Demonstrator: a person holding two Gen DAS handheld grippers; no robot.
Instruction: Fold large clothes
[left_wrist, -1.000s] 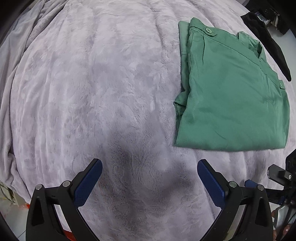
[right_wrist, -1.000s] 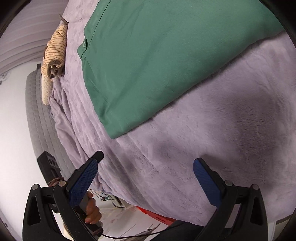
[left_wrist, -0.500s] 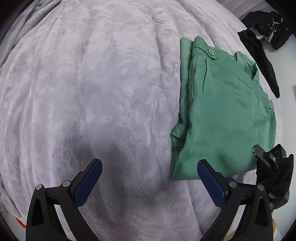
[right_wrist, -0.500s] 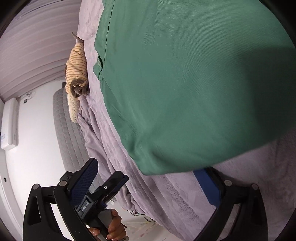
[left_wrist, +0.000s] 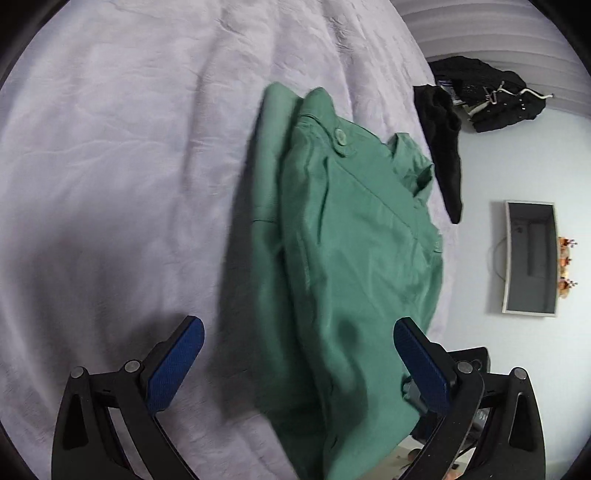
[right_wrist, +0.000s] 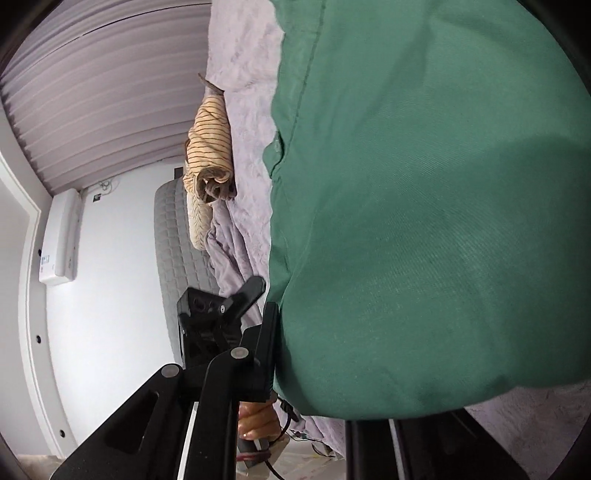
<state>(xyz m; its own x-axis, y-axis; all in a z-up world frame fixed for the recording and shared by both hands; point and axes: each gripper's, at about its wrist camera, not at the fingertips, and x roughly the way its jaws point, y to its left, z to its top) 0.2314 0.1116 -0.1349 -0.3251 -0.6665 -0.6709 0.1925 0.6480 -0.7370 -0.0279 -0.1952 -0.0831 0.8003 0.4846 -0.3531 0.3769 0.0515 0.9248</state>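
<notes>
A folded green garment (left_wrist: 354, 258) with a button tab lies on the lilac plush bedspread (left_wrist: 129, 166). My left gripper (left_wrist: 299, 365) is open, its blue pads (left_wrist: 177, 365) standing on either side of the garment's near end without touching it. In the right wrist view the same green garment (right_wrist: 424, 203) fills most of the picture. My right gripper (right_wrist: 321, 369) is closing on the garment's near edge, and the cloth is between its jaws. One black finger (right_wrist: 266, 343) presses against the fold. The other is hidden under the fabric.
A black garment (left_wrist: 443, 147) hangs over the bed's far right edge, with more dark clothes (left_wrist: 491, 96) behind it. A striped beige rolled garment (right_wrist: 210, 155) lies at the bedspread's edge (right_wrist: 240, 110). A hand (right_wrist: 258, 421) holds the left gripper beside the bed.
My left gripper swung right, so the garment's near end now lies between its open jaws. My right gripper moved up to the garment and its jaws closed from wide open onto the edge.
</notes>
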